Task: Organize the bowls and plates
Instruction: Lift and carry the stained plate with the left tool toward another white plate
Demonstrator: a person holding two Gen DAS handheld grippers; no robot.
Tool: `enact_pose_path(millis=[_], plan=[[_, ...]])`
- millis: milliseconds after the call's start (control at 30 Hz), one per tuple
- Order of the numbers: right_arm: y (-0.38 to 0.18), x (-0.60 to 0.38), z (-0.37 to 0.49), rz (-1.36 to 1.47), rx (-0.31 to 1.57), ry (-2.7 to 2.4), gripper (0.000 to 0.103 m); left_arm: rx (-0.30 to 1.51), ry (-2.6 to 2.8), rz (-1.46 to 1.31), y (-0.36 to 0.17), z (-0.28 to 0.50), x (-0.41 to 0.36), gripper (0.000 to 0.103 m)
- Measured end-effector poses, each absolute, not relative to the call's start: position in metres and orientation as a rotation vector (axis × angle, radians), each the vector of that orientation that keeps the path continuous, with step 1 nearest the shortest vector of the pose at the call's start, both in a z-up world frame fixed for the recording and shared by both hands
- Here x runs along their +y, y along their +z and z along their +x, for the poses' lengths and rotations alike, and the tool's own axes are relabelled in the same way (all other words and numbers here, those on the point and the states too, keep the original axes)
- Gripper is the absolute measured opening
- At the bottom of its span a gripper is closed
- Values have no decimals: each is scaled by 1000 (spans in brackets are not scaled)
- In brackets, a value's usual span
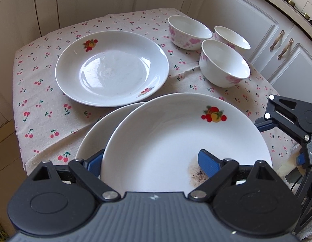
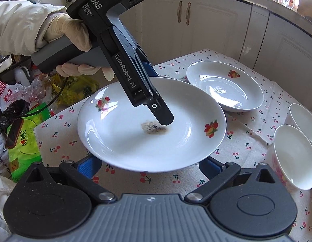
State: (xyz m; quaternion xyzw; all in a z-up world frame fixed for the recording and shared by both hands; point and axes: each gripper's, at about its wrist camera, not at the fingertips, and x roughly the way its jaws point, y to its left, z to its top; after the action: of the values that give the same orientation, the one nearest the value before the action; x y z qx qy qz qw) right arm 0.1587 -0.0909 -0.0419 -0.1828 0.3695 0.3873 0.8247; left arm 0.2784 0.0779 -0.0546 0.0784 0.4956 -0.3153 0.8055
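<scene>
Left gripper (image 1: 151, 161) is clamped on the rim of a round white ceramic plate with fruit decals (image 1: 166, 137): one blue pad (image 1: 208, 165) is pressed on top, right by a brownish burnt-looking stain (image 1: 196, 175), while the other pad is tucked under the rim. That stained plate is held just over a second plain-looking white plate (image 1: 95, 133), which is mostly covered by it. Beyond the stained plate, a third white fruit-decal plate (image 1: 111, 68) is laid flat on the cherry-print tablecloth (image 1: 45, 104). Three white bowls with pink flowers (image 1: 224, 62) are clustered beyond it too, off to the right. The right gripper (image 2: 151, 167) is kept wide open at the stained plate's near edge, nothing pinched. A cream-gloved hand (image 2: 69, 34) is wrapped around the left gripper's handle.
</scene>
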Motion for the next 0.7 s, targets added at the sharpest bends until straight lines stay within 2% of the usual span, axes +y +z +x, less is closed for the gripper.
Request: enact_pose_path(millis=[700], plan=[[-40, -79, 159, -391, 825, 780, 103, 1060, -638, 199, -54, 282, 82, 94]])
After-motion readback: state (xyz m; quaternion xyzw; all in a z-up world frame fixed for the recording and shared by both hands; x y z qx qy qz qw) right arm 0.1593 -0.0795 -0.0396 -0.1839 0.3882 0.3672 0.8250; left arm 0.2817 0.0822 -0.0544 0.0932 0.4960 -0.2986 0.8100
